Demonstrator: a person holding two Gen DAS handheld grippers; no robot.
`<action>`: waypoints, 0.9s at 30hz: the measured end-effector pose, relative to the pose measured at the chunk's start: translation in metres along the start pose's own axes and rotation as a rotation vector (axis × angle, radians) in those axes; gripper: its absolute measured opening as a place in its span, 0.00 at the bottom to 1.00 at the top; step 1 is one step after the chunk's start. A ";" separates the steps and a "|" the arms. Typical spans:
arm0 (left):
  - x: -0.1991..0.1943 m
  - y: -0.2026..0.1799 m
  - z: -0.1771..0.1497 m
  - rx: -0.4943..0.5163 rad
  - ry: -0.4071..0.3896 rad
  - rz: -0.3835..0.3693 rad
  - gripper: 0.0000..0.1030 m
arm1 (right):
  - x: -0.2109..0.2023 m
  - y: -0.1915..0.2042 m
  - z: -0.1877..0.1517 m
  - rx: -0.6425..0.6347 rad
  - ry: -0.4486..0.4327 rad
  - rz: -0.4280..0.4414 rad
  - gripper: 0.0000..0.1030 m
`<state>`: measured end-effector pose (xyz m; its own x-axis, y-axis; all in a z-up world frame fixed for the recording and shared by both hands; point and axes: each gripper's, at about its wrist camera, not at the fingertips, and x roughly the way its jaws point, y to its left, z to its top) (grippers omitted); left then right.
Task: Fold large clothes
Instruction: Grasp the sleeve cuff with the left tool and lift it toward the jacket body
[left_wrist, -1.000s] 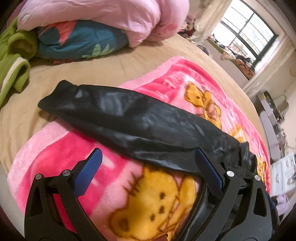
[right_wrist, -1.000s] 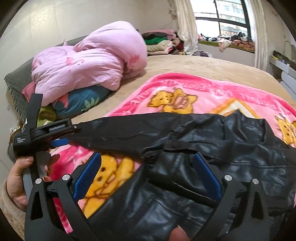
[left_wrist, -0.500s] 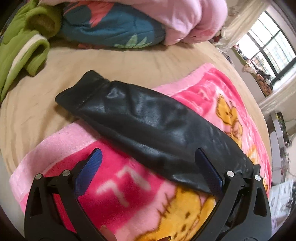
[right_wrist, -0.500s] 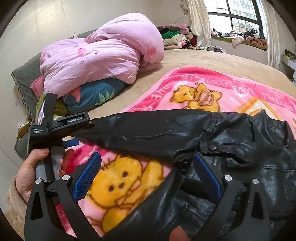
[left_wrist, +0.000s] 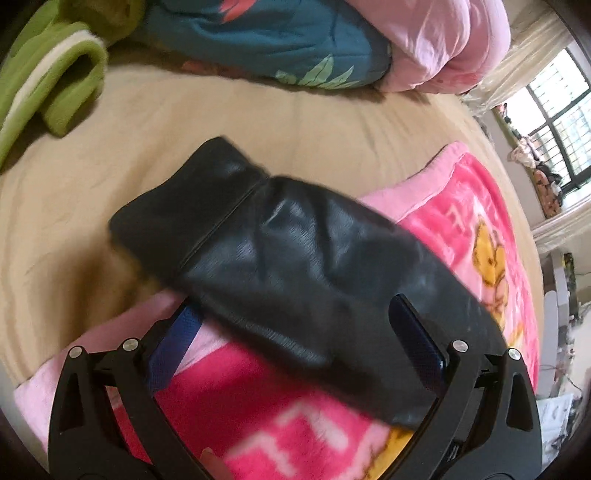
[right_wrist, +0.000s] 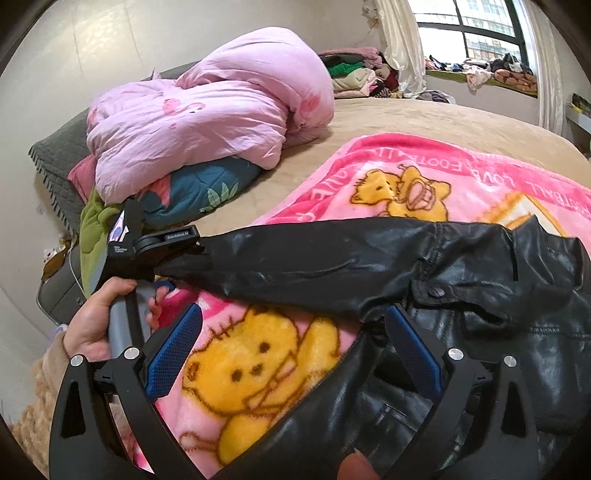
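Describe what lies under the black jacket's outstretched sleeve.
The sleeve lies across the pink blanket; its cuff end rests on the tan sheet. Whatever sits directly beneath the sleeve is covered.

Daylight enters through the dark-framed window (right_wrist: 476, 33), which is blown out to near white in the right wrist view. The room is evenly bright, with soft shadows under the heaped pale pink quilt (right_wrist: 221, 110). The glossy black leather jacket (right_wrist: 461, 266) carries pale sheen streaks. The left wrist view is motion-smeared, softening the jacket's black sleeve (left_wrist: 295, 266). Both fisheye views bend at the rims, with dark vignetted corners.
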<state>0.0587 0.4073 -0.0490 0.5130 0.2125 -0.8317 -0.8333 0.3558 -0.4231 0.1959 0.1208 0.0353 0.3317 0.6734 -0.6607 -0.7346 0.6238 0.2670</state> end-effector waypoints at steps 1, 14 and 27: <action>0.001 -0.002 0.000 0.001 -0.010 -0.020 0.82 | -0.003 -0.004 -0.002 0.010 -0.001 -0.004 0.96; -0.051 -0.054 -0.007 0.163 -0.204 -0.140 0.04 | -0.058 -0.059 -0.035 0.165 -0.064 -0.077 0.96; -0.126 -0.122 -0.041 0.291 -0.320 -0.411 0.00 | -0.102 -0.090 -0.067 0.289 -0.140 -0.146 0.96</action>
<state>0.0872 0.2995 0.0926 0.8559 0.2518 -0.4517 -0.4856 0.6919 -0.5343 0.1890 -0.0309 0.0321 0.5139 0.6039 -0.6093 -0.4816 0.7909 0.3776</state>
